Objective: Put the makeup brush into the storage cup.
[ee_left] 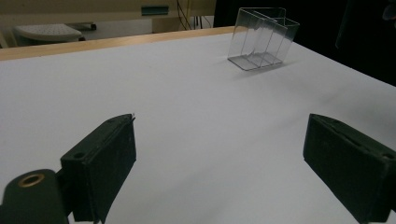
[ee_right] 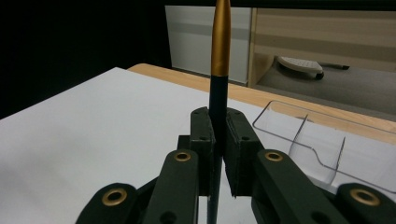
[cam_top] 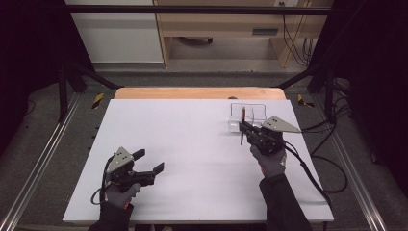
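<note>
In the high view, your right gripper (cam_top: 244,126) sits at about two o'clock on the white table (cam_top: 192,144), its jaws clamped on a dark pen (cam_top: 243,129) that stands roughly upright. The clear plastic organizer (cam_top: 248,111) lies just beyond it toward twelve, so close that the pen overlaps its near wall. Judging from this, the pick-up is done and what is left for you is to carry the pen over a compartment and let it go. Your left gripper (cam_top: 150,161) rests at about seven o'clock, jaws spread wide with nothing between them, well apart from the work.

In the left gripper view, the two black jaws stand far apart over bare white table (ee_left: 187,116). The organizer (ee_left: 261,39) shows at one o'clock, its dividers visible and its compartments apparently empty. The table's right edge runs close behind it, dropping into dark, so you have little room to that side.

In the right gripper view, the pen (ee_right: 219,70) rises at twelve o'clock, pinched between the jaws, its gold upper part pointing up. The organizer (ee_right: 322,140) lies at three o'clock, rim open. The wooden far edge (ee_right: 196,79) of the table passes just behind it; toward nine o'clock you have wide open table
</note>
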### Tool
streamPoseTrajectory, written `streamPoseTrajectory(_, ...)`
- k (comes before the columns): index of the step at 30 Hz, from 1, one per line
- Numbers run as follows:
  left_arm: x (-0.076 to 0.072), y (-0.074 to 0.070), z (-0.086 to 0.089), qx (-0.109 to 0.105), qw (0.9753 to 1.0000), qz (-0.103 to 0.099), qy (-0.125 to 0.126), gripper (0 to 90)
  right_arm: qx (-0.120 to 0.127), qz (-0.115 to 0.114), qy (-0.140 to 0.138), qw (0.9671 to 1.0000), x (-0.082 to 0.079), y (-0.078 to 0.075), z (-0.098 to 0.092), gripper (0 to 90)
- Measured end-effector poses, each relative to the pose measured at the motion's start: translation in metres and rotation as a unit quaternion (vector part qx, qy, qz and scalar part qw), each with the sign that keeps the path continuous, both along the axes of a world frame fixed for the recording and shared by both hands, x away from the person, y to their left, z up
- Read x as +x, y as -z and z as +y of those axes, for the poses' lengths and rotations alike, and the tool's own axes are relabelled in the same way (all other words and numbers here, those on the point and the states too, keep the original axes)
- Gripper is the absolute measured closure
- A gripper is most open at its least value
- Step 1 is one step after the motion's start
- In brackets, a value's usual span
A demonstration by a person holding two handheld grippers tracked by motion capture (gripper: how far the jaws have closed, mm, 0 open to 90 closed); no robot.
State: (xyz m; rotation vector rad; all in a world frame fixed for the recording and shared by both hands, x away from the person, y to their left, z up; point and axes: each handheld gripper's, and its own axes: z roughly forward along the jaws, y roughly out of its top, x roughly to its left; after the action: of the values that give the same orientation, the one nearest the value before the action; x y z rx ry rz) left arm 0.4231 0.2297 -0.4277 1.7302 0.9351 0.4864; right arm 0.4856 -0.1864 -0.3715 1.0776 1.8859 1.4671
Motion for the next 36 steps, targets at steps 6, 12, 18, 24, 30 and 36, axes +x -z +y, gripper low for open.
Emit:
streamPoseTrajectory(6, -0.001, 0.002, 0.005, 0.003, 1.0000, 0.001, -0.007, 8.4, 0.017, -0.002, 0.011, 0.9998, 0.013, -0.009, -0.001, 83.1)
streamPoseTrajectory(12, -0.001, 0.003, 0.009, 0.006, 0.9999, 0.001, -0.013, 8.4, 0.025, -0.005, 0.022, 0.9994, 0.027, -0.016, 0.000, 83.1)
streamPoseTrajectory(18, -0.001, 0.003, 0.013, 0.012, 0.9998, 0.001, -0.019, 8.3, 0.026, -0.004, 0.033, 0.9991, 0.039, -0.021, 0.003, 83.1)
streamPoseTrajectory(24, -0.001, 0.003, 0.017, 0.010, 0.9997, 0.001, -0.023, 8.2, 0.032, -0.003, 0.051, 0.9982, 0.054, -0.022, 0.003, 83.1)
streamPoseTrajectory(30, 0.000, 0.004, 0.018, 0.011, 0.9996, 0.001, -0.025, 8.2, 0.031, 0.001, 0.067, 0.9973, 0.066, -0.020, 0.002, 83.1)
streamPoseTrajectory(36, 0.000, 0.004, 0.018, 0.013, 0.9996, 0.000, -0.025, 8.2, 0.036, -0.001, 0.077, 0.9964, 0.075, -0.019, 0.001, 83.1)
